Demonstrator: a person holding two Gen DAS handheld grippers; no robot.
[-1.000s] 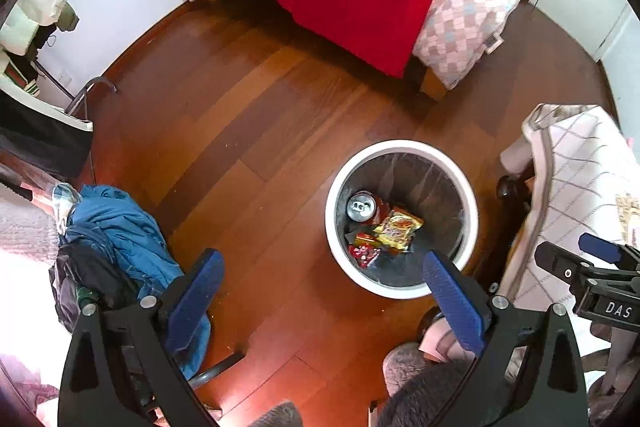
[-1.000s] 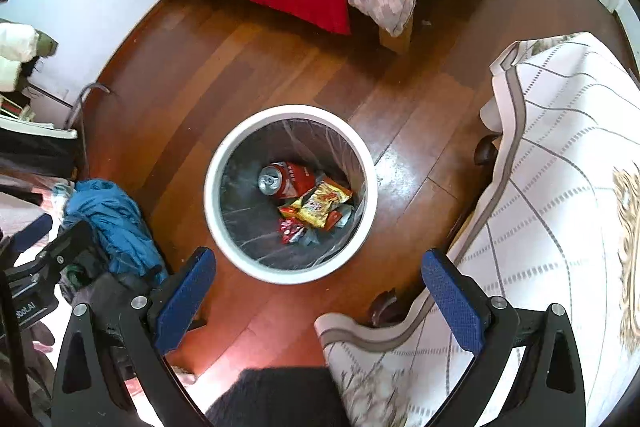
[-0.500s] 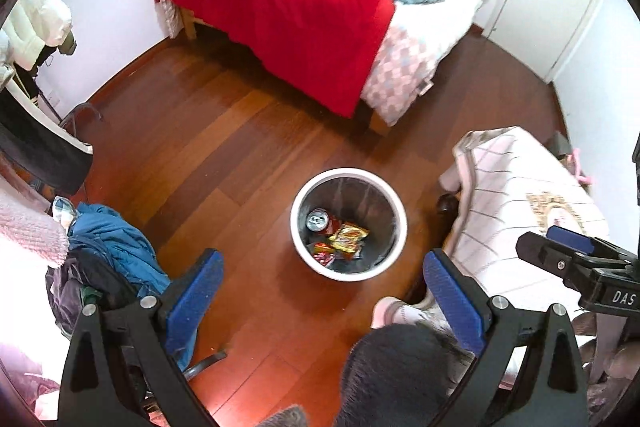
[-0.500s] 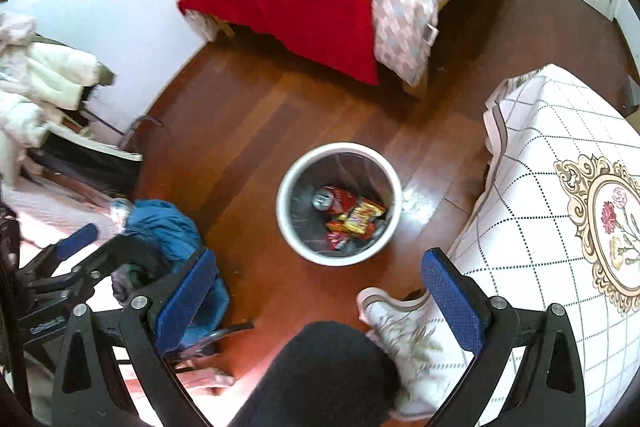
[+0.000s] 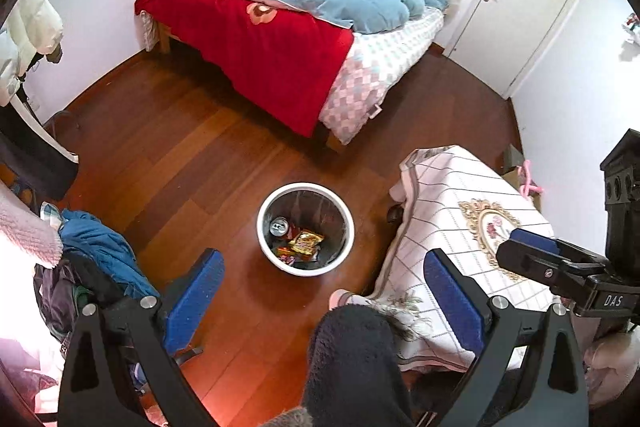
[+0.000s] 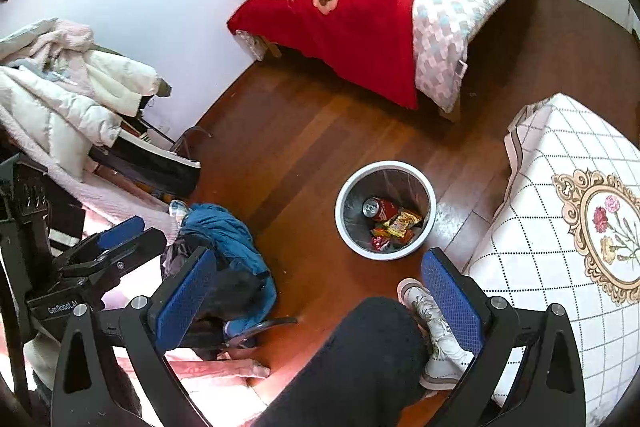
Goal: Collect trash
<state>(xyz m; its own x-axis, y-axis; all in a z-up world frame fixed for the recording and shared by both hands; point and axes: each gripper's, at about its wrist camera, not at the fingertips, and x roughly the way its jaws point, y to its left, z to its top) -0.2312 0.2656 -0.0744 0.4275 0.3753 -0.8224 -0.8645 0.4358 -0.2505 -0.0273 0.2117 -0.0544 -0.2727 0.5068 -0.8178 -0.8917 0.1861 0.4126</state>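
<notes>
Both the left tongs (image 5: 322, 291) and right tongs (image 6: 316, 287) hang spread wide, gripping nothing, high above the floor (image 5: 180, 163). The white bin (image 5: 306, 229) below holds a can (image 5: 279, 226) and wrappers (image 5: 306, 242).

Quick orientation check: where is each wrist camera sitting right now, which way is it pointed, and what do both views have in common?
Left wrist: rides the left tool, held high, looking down at the trash bin and bed; shows its open blue fingers, the person's dark leg, and the right tool.
Right wrist: rides the right tool, also looking down at the bin; shows its open fingers, leg, white shoe, and the left tool at left.
Shared: bin with soda can, bed, tablecloth.
</notes>
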